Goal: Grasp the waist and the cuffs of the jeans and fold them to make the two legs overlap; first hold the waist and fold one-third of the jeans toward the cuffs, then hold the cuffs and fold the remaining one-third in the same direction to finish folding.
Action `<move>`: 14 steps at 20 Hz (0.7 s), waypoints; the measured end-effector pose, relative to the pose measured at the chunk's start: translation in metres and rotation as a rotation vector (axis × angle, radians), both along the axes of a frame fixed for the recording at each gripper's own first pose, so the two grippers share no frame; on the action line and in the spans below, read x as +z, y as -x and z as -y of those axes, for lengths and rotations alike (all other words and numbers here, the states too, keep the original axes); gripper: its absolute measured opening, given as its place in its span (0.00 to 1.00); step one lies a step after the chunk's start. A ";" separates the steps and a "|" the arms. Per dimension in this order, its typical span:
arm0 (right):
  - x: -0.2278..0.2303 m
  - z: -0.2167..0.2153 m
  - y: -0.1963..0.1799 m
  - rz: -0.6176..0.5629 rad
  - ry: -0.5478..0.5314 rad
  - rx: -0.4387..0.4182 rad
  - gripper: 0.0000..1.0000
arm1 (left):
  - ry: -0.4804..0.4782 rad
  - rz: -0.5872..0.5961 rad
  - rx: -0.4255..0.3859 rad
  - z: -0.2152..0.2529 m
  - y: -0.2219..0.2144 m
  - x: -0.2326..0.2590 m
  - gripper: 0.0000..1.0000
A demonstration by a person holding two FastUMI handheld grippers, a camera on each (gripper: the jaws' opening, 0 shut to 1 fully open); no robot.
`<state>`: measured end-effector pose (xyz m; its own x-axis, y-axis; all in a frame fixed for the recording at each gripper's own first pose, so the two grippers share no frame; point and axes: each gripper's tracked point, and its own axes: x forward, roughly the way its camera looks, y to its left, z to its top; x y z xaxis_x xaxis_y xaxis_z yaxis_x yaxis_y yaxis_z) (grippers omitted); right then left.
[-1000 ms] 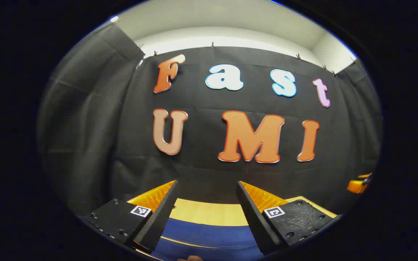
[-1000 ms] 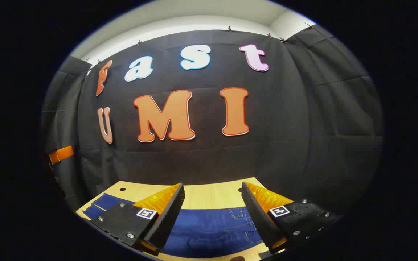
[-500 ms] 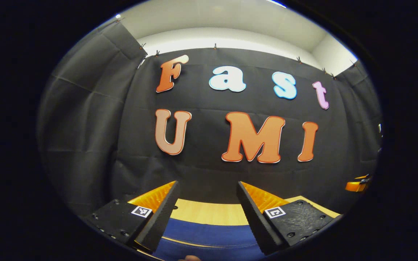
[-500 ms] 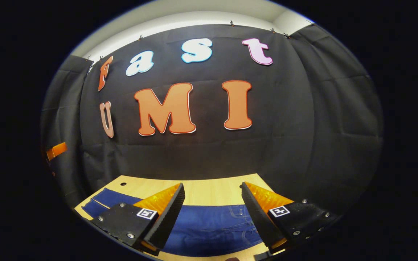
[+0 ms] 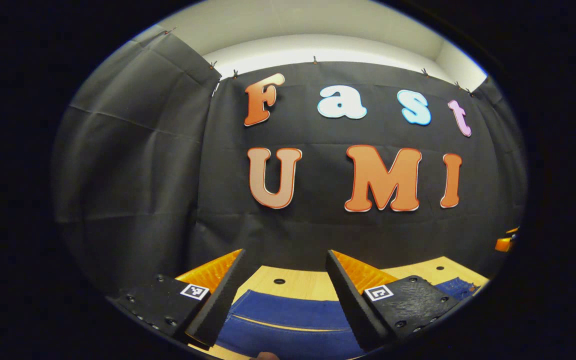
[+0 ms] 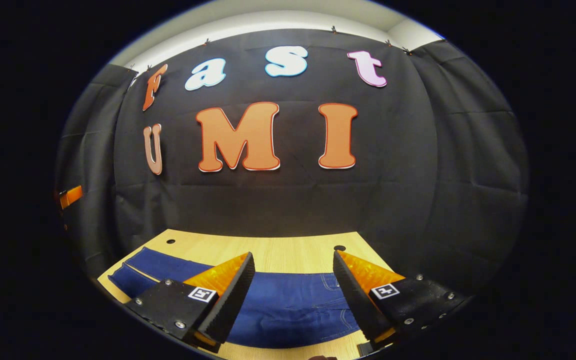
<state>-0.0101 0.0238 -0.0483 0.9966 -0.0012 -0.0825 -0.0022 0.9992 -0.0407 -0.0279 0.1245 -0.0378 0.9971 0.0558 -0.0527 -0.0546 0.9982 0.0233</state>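
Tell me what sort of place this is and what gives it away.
Most likely a recording booth set up for practising household tasks, not a lived-in room. Black cloth is clipped up as walls on three sides, a bare wooden table stands against it, and blue jeans lie flat on it below the open right tongs.

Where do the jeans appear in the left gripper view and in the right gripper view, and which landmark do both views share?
Left gripper view: the jeans lie at the bottom centre, between the left gripper fingers, on the table.
Right gripper view: the jeans stretch across the bottom, from lower left past the right gripper fingers.
Shared landmark: the wooden table with round holes, under the jeans.
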 end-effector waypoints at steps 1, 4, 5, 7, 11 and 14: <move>-0.002 -0.004 0.000 -0.013 -0.004 0.012 0.96 | -0.007 0.001 0.007 -0.006 0.002 0.000 0.95; -0.009 -0.018 -0.006 -0.034 -0.003 0.016 1.00 | -0.036 -0.031 0.010 -0.016 -0.002 -0.015 0.95; -0.013 -0.020 -0.006 -0.043 -0.007 0.018 1.00 | -0.057 -0.048 0.005 -0.018 -0.003 -0.021 0.95; -0.023 -0.029 -0.011 -0.071 -0.008 0.035 0.97 | -0.151 -0.075 -0.008 -0.022 -0.005 -0.033 0.97; -0.031 -0.037 -0.022 -0.100 0.001 0.051 1.00 | -0.428 -0.103 -0.048 -0.032 -0.005 -0.052 0.98; -0.039 -0.035 -0.029 -0.126 0.013 0.054 0.97 | -0.608 -0.191 -0.119 -0.035 0.000 -0.096 1.00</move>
